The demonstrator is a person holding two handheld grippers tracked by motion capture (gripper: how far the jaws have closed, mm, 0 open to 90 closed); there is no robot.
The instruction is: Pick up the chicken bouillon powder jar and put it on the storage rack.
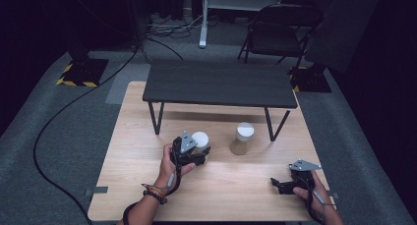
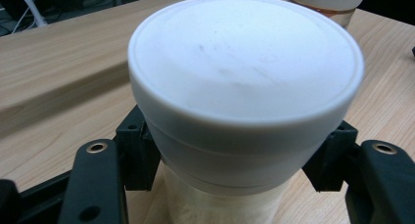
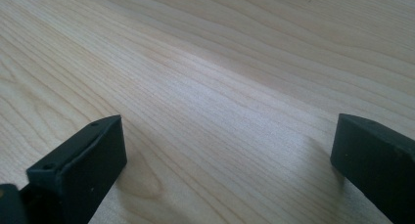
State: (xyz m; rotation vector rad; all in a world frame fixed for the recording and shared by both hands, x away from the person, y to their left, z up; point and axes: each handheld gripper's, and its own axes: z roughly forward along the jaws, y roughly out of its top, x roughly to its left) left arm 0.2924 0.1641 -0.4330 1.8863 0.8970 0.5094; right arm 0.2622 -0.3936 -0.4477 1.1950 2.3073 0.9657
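**Left gripper clamped on the white-lidded jar**

We look down on a pale wooden table standing on grey carpet in a dark room. A low black bench stands on the table's far half, beyond both grippers, and a folding chair sits on the floor farther back, with cables trailing across the carpet.

The left gripper is held in the person's left hand, and its jaws are closed on a jar with a white lid — in the left gripper view we see the black pads pressed against either side, just under the lid's lower edge. The jar's cloudy body stands on the wood between the jaws. A second jar with the same kind of white lid stands upright just beyond and to the right of that gripper, apart from it.

The right gripper rests low over the table's near right corner in the right hand, well apart from both jars — its jaws stand wide, with bare wood between them.
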